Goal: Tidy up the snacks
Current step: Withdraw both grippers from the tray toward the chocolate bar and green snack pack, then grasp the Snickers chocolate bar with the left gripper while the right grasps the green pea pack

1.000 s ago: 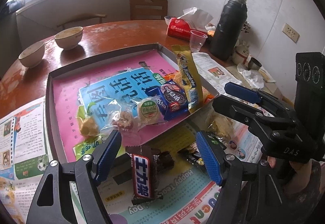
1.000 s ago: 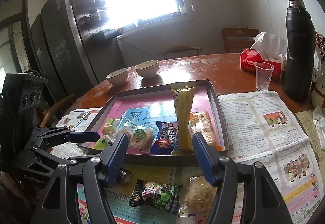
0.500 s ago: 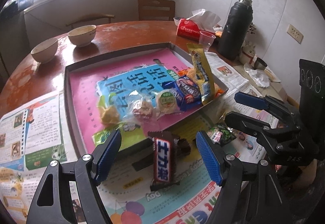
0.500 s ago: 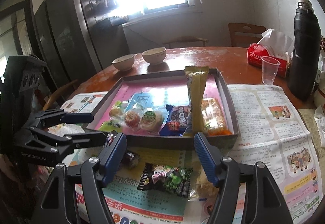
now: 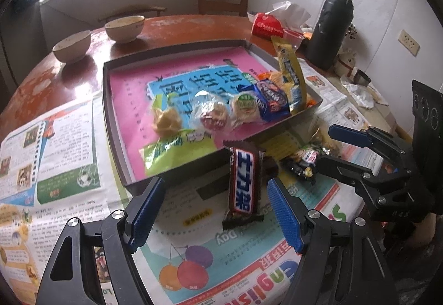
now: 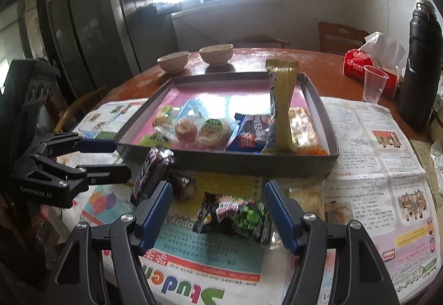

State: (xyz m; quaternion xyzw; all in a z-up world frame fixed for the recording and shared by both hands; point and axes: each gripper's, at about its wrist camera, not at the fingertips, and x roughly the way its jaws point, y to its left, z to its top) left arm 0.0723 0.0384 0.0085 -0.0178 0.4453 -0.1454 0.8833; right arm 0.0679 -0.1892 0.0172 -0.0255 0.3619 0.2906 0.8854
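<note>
Brown-wrapped Snickers bar lies propped against the tray wall, lower centre, left claw spread apart around it, untouched; right claw likewise gapes over the green pea packet, lined up for tray-bound pickups.

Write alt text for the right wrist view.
The open right gripper hovers over a green-and-black snack packet lying on newspaper, just before a shallow tray of wrapped snacks. The open left gripper reaches toward a chocolate bar leaning on the tray.
</note>
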